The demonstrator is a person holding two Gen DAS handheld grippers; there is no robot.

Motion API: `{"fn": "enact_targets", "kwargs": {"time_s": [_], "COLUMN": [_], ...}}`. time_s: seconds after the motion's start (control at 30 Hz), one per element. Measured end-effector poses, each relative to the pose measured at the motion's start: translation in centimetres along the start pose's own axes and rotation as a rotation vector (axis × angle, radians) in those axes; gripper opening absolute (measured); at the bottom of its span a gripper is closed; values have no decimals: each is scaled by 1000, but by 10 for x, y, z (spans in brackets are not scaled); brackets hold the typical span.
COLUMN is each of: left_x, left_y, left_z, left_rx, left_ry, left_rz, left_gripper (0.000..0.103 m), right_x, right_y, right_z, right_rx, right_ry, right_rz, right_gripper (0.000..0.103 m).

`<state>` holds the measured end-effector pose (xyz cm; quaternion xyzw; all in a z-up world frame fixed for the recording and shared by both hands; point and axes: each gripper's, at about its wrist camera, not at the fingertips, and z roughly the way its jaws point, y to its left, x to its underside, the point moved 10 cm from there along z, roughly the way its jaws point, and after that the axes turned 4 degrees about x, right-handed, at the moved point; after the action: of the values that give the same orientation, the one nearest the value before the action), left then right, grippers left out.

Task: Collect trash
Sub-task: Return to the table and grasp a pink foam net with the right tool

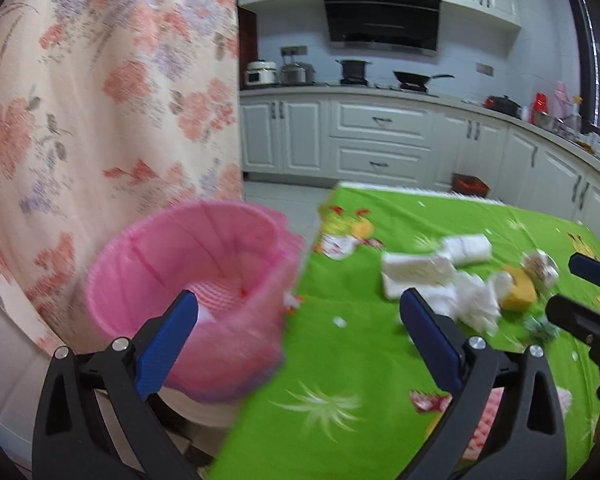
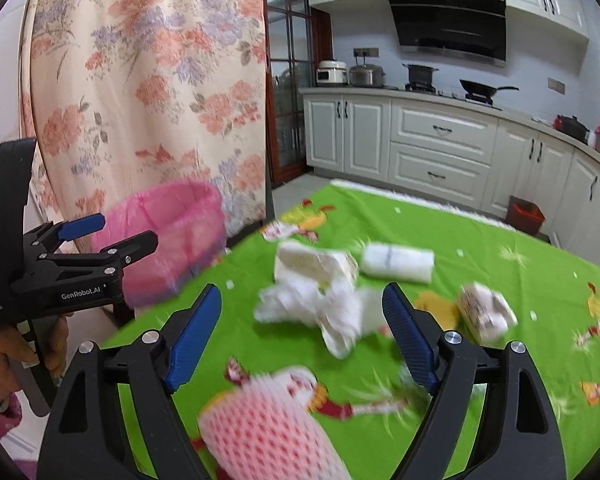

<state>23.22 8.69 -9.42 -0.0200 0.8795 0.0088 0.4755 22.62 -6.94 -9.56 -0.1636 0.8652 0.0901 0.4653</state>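
A pink bin point(image 1: 204, 280) lined with a pink bag stands off the left edge of the green tablecloth point(image 1: 360, 360). My left gripper point(image 1: 300, 304) is open, with nothing in it, and points at the bin's right rim. Trash lies mid-table: crumpled white tissue point(image 2: 324, 312), a white foam block point(image 2: 312, 262), a white roll point(image 2: 398, 262), a printed wad point(image 2: 486, 312) and a yellow piece point(image 1: 520, 288). My right gripper point(image 2: 302, 296) is open just short of the tissue. A pink foam net point(image 2: 268, 420) lies on the cloth below its jaws, untouched. The left gripper point(image 2: 124, 230) shows beside the bin point(image 2: 172, 232).
A floral curtain point(image 1: 112, 100) hangs behind the bin. White kitchen cabinets point(image 2: 440, 148) line the far wall. A small red-brown bin point(image 2: 526, 214) sits on the floor beyond the table's far edge. A hand point(image 2: 4, 352) holds the left gripper's handle.
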Motion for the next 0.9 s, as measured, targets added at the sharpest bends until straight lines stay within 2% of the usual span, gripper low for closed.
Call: {"fn": "enact_targets", "kwargs": {"time_s": [0.2,0.3,0.6,0.8,0.87,0.9], "left_x": [27,35,50,53,53,53], "left_y": [-30,-33,-31,-31,-31,-32], "left_z": [-1,0,-8,-11,-11,-10], "left_rx": [29,29,10,-5,-3,-3], "left_ry": [23,33,52,56,60,61], "left_rz": [57,62,49,60,58,57], "left_gripper": [98,98,98,98,98,98], "right_x": [47,63,83,102,109,111], "right_y": [-11,-12,15,29,29,28], "right_z": [-7,-8,-7,10,14,14], "right_rx": [5,-8,-102,-103,-100,-106], "right_ry": [63,87,117,172,190,190], "right_rz": [4,3,-66,-128,-135,-132], "right_gripper": [79,79,83,83,79,73]}}
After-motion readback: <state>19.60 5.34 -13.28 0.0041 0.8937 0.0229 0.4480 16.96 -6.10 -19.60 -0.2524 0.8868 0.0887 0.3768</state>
